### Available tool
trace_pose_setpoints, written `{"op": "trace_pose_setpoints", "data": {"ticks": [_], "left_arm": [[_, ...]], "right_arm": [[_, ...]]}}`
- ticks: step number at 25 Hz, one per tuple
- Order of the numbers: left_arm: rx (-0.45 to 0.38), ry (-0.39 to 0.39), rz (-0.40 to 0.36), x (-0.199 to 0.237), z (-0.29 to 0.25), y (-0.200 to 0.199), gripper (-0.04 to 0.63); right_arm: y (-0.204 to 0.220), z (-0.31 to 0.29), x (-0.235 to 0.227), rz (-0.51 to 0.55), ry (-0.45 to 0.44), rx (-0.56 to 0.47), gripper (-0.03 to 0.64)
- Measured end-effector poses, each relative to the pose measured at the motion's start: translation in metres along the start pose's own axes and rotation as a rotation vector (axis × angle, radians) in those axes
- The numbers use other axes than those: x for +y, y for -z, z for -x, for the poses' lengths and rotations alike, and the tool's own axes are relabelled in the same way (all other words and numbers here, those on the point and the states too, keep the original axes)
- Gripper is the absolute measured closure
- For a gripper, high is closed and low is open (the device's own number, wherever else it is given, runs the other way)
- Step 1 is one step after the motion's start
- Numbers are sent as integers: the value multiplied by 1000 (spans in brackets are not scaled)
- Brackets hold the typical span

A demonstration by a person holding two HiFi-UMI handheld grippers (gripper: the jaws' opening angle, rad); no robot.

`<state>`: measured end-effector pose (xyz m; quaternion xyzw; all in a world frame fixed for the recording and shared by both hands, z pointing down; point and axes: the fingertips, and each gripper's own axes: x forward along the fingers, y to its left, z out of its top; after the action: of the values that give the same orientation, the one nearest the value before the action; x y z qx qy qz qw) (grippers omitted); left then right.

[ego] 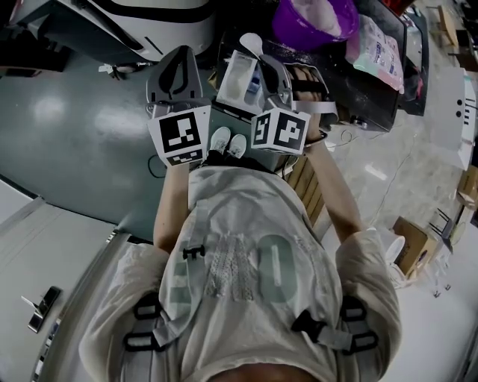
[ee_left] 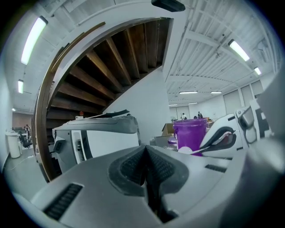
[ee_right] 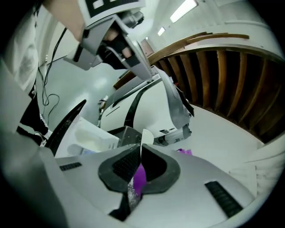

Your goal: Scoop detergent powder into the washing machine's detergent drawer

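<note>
The scoop (ee_right: pixel 145 139) is clamped by its purple handle in the right gripper (ee_right: pixel 140 156). Its white bowl sits above the far end of the detergent drawer (ego: pixel 237 82). The long axis runs along the jaws and points away from the person, towards the washing machine (ee_right: pixel 149 100). Whether the bowl holds powder cannot be determined.

Risk: the handle is thin, so it may twist in the pinch and drop powder beside the drawer.

The left gripper (ee_left: pixel 146 168) has its jaws together on nothing. The purple tub (ego: pixel 310 22) stands further off.
</note>
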<state>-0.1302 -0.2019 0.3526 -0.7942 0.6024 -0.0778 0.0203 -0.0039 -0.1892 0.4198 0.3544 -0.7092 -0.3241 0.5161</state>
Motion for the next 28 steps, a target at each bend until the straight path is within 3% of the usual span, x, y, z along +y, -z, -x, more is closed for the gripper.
{"op": "trace_pose_setpoints", "data": {"ticks": [3, 9, 18, 24, 28], "left_arm": [[-26, 13, -9, -2, -4, -12, 574], [-74, 48, -24, -14, -6, -42, 574], [-146, 132, -59, -44, -12, -85, 574], [-197, 187, -76, -66, -6, -107, 574], [-211, 215, -81, -77, -2, -112, 574]], "right_arm": [[-4, 10, -37, -134, 67, -35, 604], [3, 41, -99, -563, 126, -148, 604], [39, 99, -151, -1001, 324, -286, 604], [66, 129, -142, -1168, 431, -310, 604], [74, 136, -122, -1223, 447, -302, 604]]}}
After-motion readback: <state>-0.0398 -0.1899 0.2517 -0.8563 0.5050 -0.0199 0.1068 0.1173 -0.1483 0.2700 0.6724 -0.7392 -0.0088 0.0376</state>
